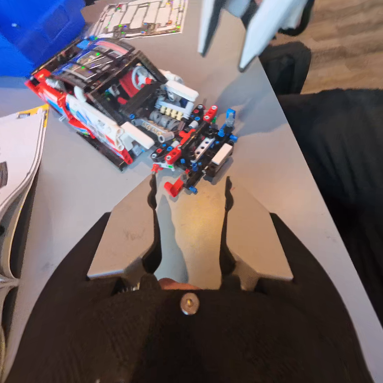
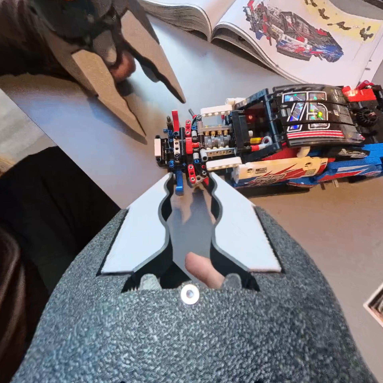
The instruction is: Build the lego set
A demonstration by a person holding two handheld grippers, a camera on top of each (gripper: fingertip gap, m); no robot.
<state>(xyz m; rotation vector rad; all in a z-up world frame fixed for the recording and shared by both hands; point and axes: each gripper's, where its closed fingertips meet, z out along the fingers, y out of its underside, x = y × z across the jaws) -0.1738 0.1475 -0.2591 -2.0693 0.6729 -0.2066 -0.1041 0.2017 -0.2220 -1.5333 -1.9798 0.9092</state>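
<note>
A partly built lego race car [image 1: 97, 97] [image 2: 300, 145] lies on the grey table, with a black roof, white, red and blue sides, and an open engine. Its bare front chassis [image 1: 199, 149] [image 2: 180, 145] is made of black, red and blue beams and pins. A red L-shaped piece [image 1: 174, 187] sticks out at the chassis corner. My left gripper [image 1: 190, 180] is open and empty, its tips just short of the chassis; it also shows in the right wrist view [image 2: 163, 121]. My right gripper [image 2: 190, 176] is open, its tips framing a blue beam [image 2: 179, 184]; it also shows raised in the left wrist view [image 1: 221, 60].
An open instruction booklet [image 2: 290, 41] [image 1: 20, 155] lies beside the car. A sticker sheet [image 1: 145, 16] and a blue bin [image 1: 31, 31] lie beyond it. The table edge [image 1: 290, 134] runs close by the chassis, with a person's dark clothing [image 1: 342, 145] past it.
</note>
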